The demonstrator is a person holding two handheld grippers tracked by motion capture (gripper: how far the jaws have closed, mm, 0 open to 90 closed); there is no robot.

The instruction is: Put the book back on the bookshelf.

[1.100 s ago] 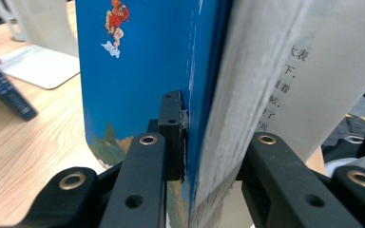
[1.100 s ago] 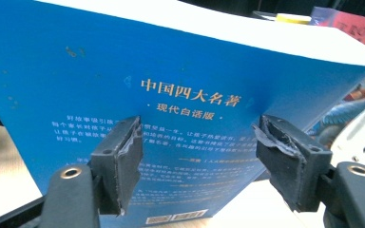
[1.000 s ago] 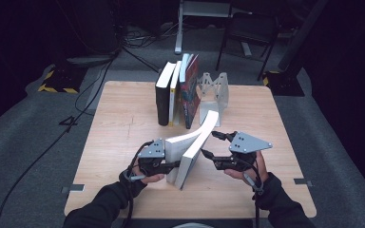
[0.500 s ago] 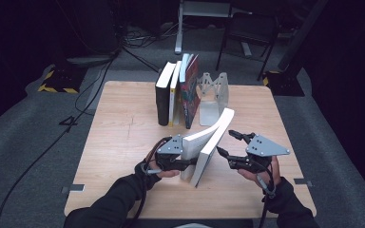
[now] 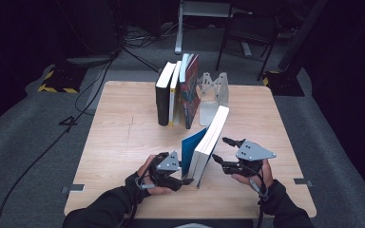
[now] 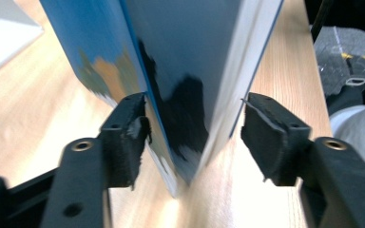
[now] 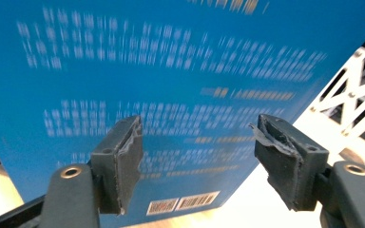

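Note:
A blue book [image 5: 209,142] stands on its lower edge on the wooden table [image 5: 123,133], front cover slightly ajar, leaning away to the right. My left gripper [image 5: 186,179] is at its near bottom corner. In the left gripper view the book [image 6: 185,57] sits between the jaws of that gripper [image 6: 195,123], which have just been opening; one pad grazes the cover, the other stands off the page edge. My right gripper [image 5: 220,149] is open just right of the book. In the right gripper view its jaws [image 7: 197,147] face the printed back cover [image 7: 171,71] without touching.
A row of upright books [image 5: 176,95] stands at the table's far middle, next to a white metal bookend [image 5: 214,90]. Beyond the far edge lie cables and a chair on dark floor. Bare wood shows left and right of the hands.
The left jaws have opened off the book. The book has shifted right and stands steeper. Both hands moved slightly right and lower.

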